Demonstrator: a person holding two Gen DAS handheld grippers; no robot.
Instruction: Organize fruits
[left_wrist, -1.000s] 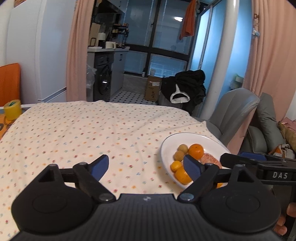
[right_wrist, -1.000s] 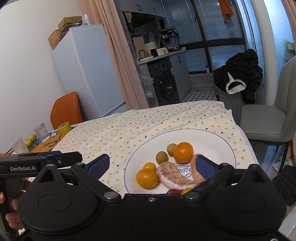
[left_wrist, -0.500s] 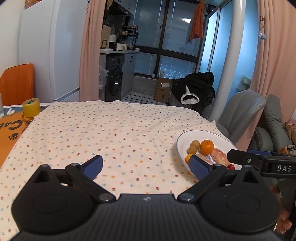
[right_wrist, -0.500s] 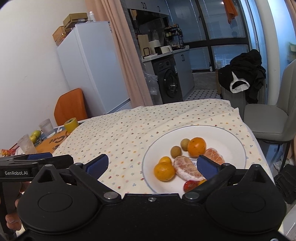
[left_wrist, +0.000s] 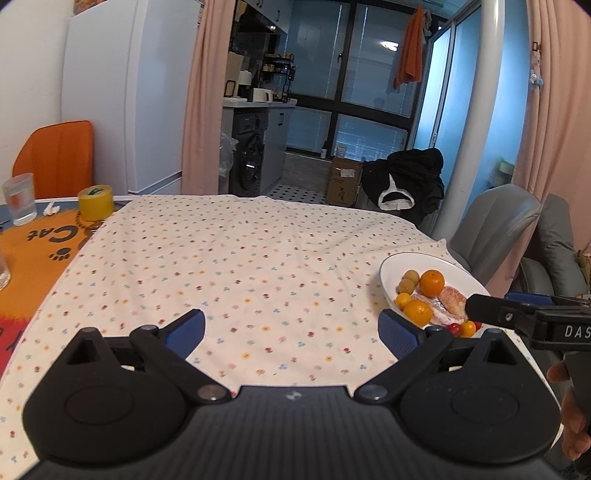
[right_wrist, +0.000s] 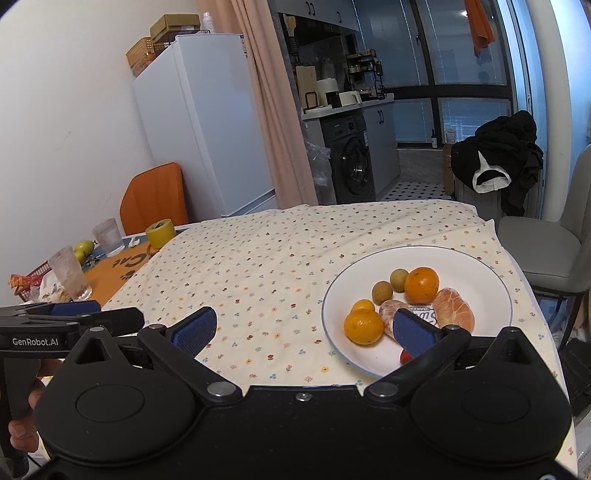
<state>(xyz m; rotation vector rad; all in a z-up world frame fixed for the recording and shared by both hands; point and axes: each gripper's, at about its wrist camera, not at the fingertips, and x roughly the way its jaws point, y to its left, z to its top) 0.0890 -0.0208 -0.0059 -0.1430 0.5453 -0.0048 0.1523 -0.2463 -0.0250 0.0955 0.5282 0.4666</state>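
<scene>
the round white plate with a thin blue rim (right_wrist: 491, 275) is sitting on the flower-dotted cream tablecloth (left_wrist: 240, 258), holding every fruit in view — two whole oranges (right_wrist: 422, 284), two peeled citrus pieces (right_wrist: 453, 308), two small brownish-green round fruits (right_wrist: 381, 291) and small red and yellow ones at the near edge. the left gripper (left_wrist: 291, 328) and right gripper (right_wrist: 304, 328) are both hovering spread wide, gripping nothing. this is fitting either fruit already gathered or fruit waiting for sorting.

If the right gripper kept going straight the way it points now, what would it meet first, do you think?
Probably only the tablecloth. The open right gripper aims left of the plate; only its right finger overlaps the fruit. Depth is hard to judge.
</scene>
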